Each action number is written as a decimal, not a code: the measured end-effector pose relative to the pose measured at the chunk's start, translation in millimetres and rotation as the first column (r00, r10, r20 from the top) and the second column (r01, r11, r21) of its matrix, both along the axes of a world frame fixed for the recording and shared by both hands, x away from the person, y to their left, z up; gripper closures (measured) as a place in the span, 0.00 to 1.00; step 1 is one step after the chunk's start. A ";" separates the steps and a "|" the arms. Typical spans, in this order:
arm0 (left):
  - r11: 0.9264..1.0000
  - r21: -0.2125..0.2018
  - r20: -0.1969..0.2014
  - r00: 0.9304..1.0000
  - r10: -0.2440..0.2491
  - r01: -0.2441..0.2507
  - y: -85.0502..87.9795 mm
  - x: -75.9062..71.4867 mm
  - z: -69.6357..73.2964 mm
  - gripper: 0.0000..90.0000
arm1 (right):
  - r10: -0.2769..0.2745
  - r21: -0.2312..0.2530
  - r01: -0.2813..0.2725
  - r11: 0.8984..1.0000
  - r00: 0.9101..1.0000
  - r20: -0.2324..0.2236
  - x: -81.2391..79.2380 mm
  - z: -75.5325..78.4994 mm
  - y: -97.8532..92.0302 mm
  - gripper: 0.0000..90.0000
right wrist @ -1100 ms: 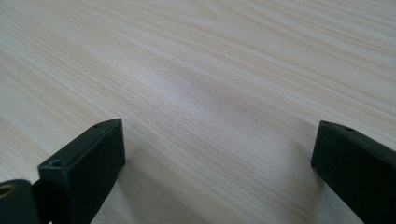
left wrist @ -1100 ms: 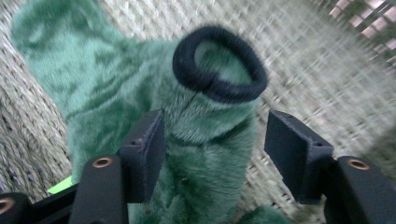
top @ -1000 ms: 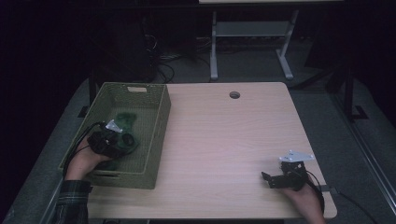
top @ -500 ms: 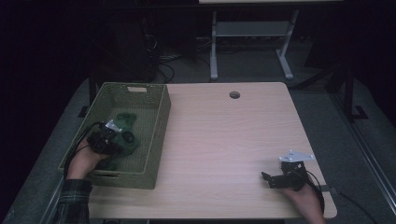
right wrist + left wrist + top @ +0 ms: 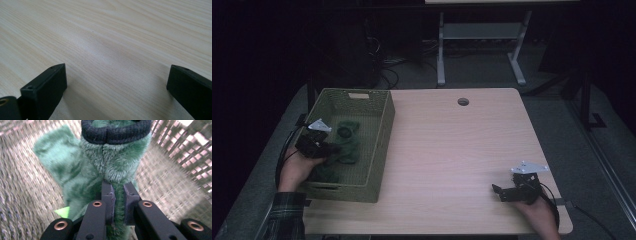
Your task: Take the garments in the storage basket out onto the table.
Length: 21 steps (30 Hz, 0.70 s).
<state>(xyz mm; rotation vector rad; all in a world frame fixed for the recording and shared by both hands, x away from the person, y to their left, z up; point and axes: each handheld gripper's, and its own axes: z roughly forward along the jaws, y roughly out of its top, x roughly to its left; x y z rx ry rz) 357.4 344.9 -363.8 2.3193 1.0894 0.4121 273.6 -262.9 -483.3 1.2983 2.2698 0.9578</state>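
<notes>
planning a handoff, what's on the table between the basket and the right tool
Nothing: in the high view, bare wood tabletop runs from the basket to the open right tool. The right gripper view shows plain wood too.

My table [image 5: 452, 150] is a pale wood-grain top with a round hole [image 5: 463, 102] near its far edge, and directly on it sits a green woven basket [image 5: 379, 150] at the left side, while my right gripper [image 5: 504, 192] rests near the front right corner.

The left claw [image 5: 117, 195] pinches a fold of a green plush sock [image 5: 110, 167] with a dark knit cuff [image 5: 116, 133], inside a woven basket [image 5: 175, 172].
</notes>
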 end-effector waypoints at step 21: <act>0.970 -0.238 0.172 0.985 -0.006 0.047 -6.1 -5.2 59.8 0.92 | 0.000 0.000 0.000 1.000 1.000 0.000 0.0 0.0 0.0 0.03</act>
